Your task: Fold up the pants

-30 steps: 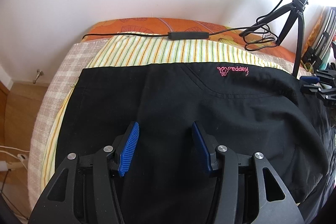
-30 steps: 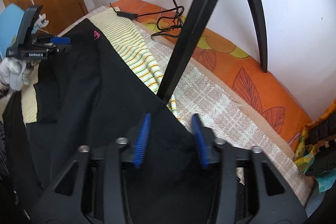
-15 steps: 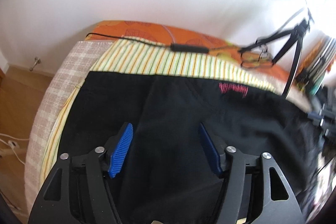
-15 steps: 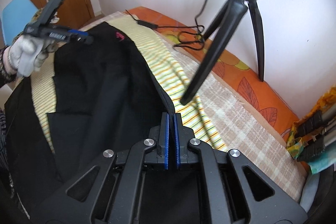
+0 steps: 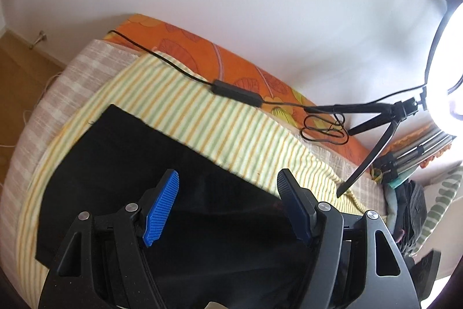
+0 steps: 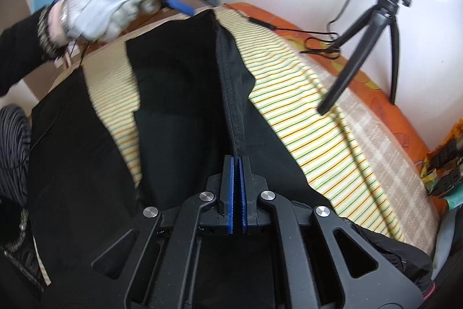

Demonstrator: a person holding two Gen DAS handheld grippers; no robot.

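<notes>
Black pants [image 5: 139,164] lie on a striped yellow-green cloth [image 5: 220,123] on a bed. My left gripper [image 5: 228,193] is open above the pants, holding nothing; it also shows in the right wrist view [image 6: 179,5], raised in a white-gloved hand. My right gripper [image 6: 237,161] is shut on a seamed edge of the pants [image 6: 231,106] and holds it lifted, so the fabric rises in a ridge toward the far end.
A black tripod [image 6: 367,34] with a ring light [image 5: 445,77] stands on the bed's right side. A black cable with an inline box [image 5: 235,93] lies along the orange mattress edge [image 5: 231,60]. A white wall is behind.
My right gripper closed on the pants edge and lifted it. My left gripper stayed open and rose away from the pants, tilting right.
</notes>
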